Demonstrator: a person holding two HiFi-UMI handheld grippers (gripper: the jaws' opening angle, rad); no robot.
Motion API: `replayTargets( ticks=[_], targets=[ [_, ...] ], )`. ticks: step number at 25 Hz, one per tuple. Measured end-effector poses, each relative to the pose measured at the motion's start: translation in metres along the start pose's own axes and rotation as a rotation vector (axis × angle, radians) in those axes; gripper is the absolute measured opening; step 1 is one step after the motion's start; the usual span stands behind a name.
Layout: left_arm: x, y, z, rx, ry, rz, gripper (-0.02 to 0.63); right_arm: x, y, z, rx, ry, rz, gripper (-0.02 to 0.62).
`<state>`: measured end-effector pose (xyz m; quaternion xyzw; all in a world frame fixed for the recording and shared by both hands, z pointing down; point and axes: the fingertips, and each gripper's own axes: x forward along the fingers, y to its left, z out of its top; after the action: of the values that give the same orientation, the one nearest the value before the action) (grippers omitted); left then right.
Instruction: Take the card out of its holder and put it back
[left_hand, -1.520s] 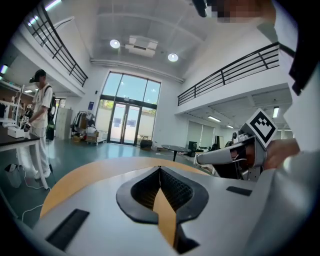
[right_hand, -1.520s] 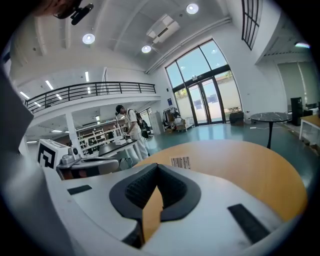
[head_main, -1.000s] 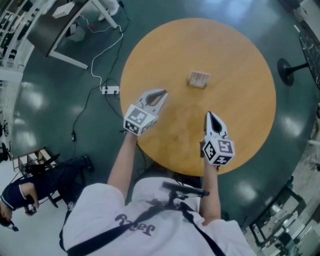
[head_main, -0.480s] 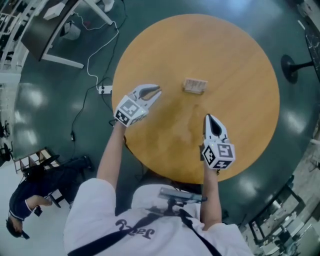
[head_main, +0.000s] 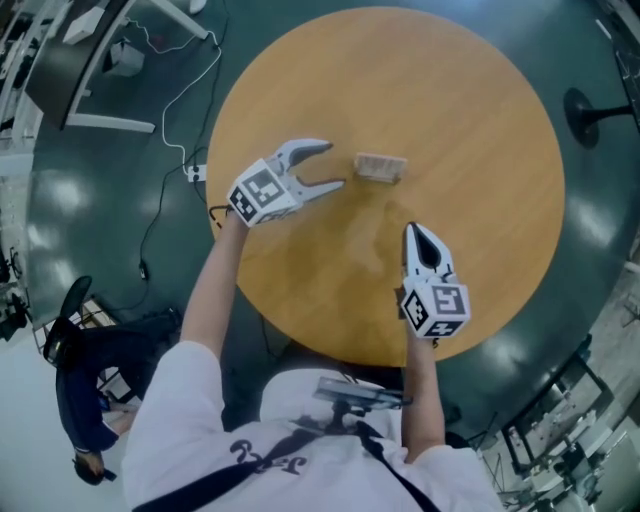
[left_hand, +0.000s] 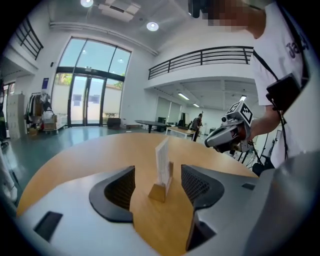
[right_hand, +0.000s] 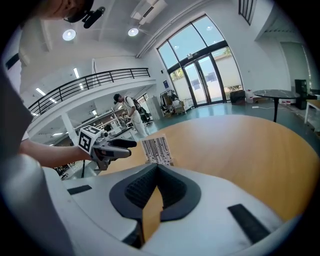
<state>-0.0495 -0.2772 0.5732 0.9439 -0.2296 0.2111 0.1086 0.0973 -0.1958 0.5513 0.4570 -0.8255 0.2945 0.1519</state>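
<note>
The left tool (head_main: 331, 166) has just been spread wide, and nothing is gripped. The card (left_hand: 162, 159) is seen upright in its wooden holder (left_hand: 158, 191) on the round surface (head_main: 480, 120), just ahead of those jaws, untouched. The right tool (head_main: 414, 230) is seen pressed together, empty, nearer the person.

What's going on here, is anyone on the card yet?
A person works two handheld claws over a round wooden table. The card stands upright in its small wooden holder, untouched. The left claw has just opened its jaws wide and is lined up on the card, which sits just ahead of the tips, not between them. The right claw is shut and empty, over the table nearer the person.
</note>
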Motion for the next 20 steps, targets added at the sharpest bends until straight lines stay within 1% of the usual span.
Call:
replayTargets(
  ticks=[3,6,13,15,20],
  targets=[
    [0.018,-0.005,0.01,0.03,-0.017,-0.063,0.285,-0.003,-0.006,0.001,0.007,-0.007,-0.012,0.014],
    [0.035,-0.01,0.017,0.035,-0.031,-0.114,0.285,-0.005,-0.014,0.0,0.015,-0.006,-0.027,0.014],
    [0.065,-0.018,0.036,-0.043,-0.127,-0.205,0.284,-0.012,-0.029,-0.001,0.058,-0.008,-0.051,0.014],
    [0.071,-0.019,0.037,-0.049,-0.139,-0.229,0.284,-0.012,-0.031,-0.002,0.062,-0.008,-0.056,0.014],
    [0.083,-0.035,0.043,-0.039,-0.165,-0.345,0.264,-0.015,-0.04,-0.007,0.076,-0.012,-0.081,0.014]
  ],
)
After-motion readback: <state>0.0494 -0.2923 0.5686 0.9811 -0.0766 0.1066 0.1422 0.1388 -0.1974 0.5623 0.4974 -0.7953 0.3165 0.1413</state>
